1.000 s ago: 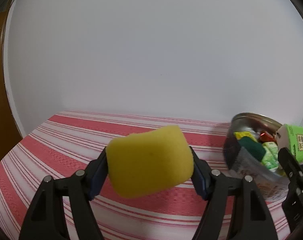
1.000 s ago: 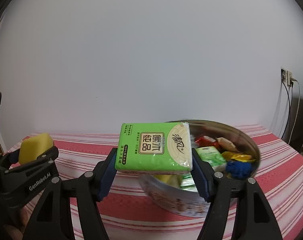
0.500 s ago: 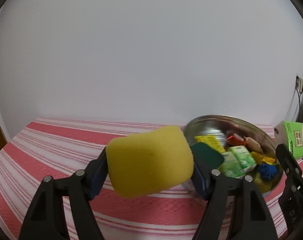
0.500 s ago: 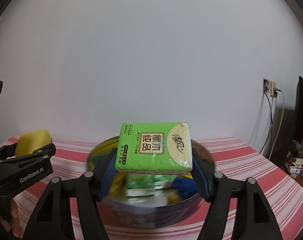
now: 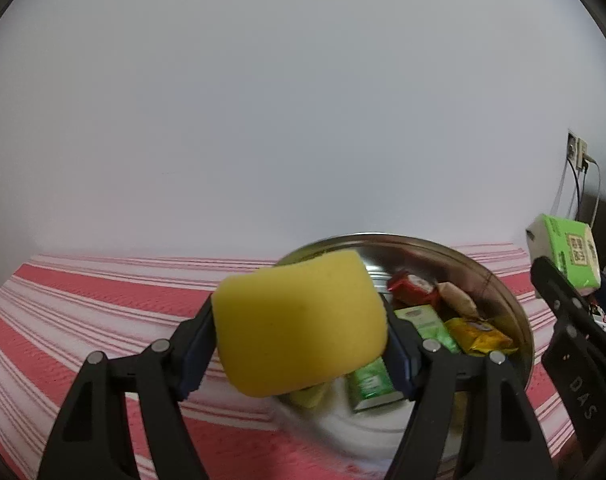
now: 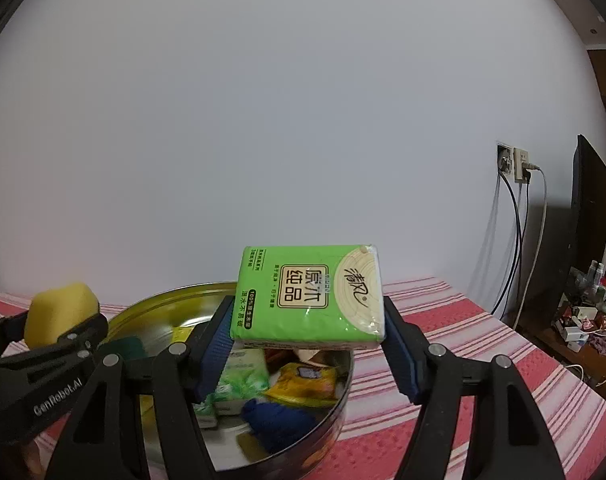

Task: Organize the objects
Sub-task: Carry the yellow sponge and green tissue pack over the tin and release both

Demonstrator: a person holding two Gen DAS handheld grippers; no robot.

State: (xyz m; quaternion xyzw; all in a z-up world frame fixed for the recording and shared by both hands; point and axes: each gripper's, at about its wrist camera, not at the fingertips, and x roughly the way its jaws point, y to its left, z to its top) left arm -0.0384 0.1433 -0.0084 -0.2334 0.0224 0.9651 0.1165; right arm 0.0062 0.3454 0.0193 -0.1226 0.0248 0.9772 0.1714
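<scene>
The yellow sponge (image 5: 299, 322) sits squeezed between the blue pads of the left tool (image 5: 301, 340), which is closed on its two sides and holds it in the air over the near left rim of the round metal tin (image 5: 519, 320). The green tissue pack (image 6: 309, 294) is clamped flat between the pads of the right tool (image 6: 309, 344), label up, lifted above the tin's near right part.

The tin stands on the red and white striped tabletop (image 5: 103, 312) and already holds a green packet (image 5: 427, 322), a yellow packet (image 5: 479, 338), a red wrapped sweet (image 5: 413, 288) and a blue ball of yarn (image 6: 275, 420), leaving a patch of bare metal at its far wall. Striped cloth lies open to the left of the tin and to its right, up to the tabletop's right edge.

Both tools point level toward the plain white wall (image 6: 303, 120), side by side and near each other, the left one showing at the right view's lower left. A wall socket (image 6: 515, 164) with hanging cables sits well to the right.
</scene>
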